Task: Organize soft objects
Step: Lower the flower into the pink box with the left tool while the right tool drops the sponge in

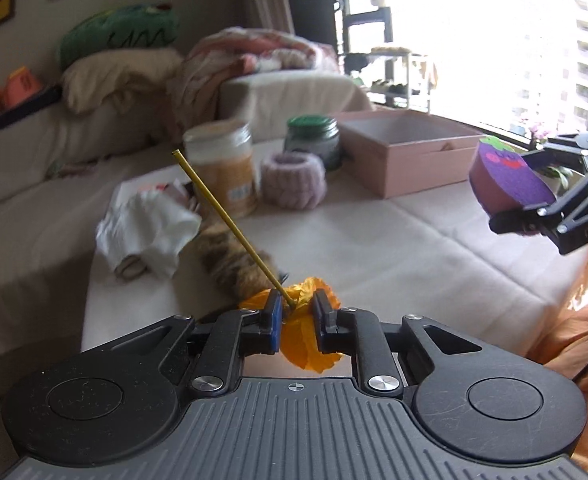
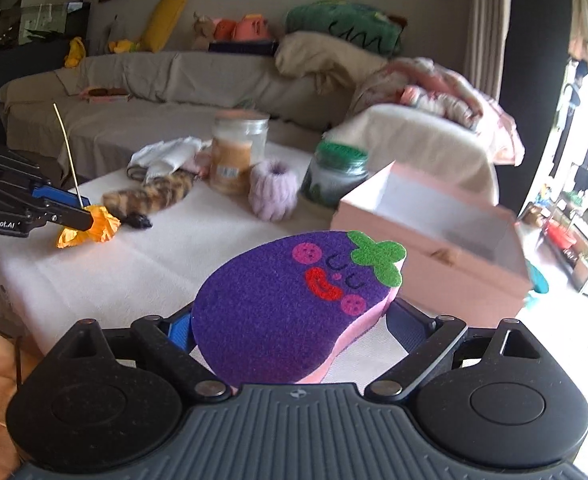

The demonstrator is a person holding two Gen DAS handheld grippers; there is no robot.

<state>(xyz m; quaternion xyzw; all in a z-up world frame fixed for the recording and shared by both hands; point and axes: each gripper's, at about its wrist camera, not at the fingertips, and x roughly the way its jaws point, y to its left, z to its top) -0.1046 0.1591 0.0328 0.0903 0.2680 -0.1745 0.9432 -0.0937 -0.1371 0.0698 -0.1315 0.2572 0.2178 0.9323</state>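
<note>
Table ahead of me, one thing in each of my grips.

From my right wrist view, the sponge [image 2: 290, 304] sits between the fingers of my right gripper [image 2: 294, 320] at six o'clock, above the table [image 2: 154, 264]. The box [image 2: 434, 256] stands on the table at two o'clock, with one jar [image 2: 336, 174] just behind its near corner at twelve. The knitted ring [image 2: 273, 190] stands left of that jar, a second jar [image 2: 238, 154] at eleven, the furry strip [image 2: 150, 198] at ten, crumpled cloth [image 2: 162, 156] behind it. My left gripper [image 2: 82, 216] reaches in at nine, closed on the paper flower [image 2: 94, 228], stem [image 2: 67, 148] upward. The sofa [image 2: 174, 80] runs behind the table.
</note>
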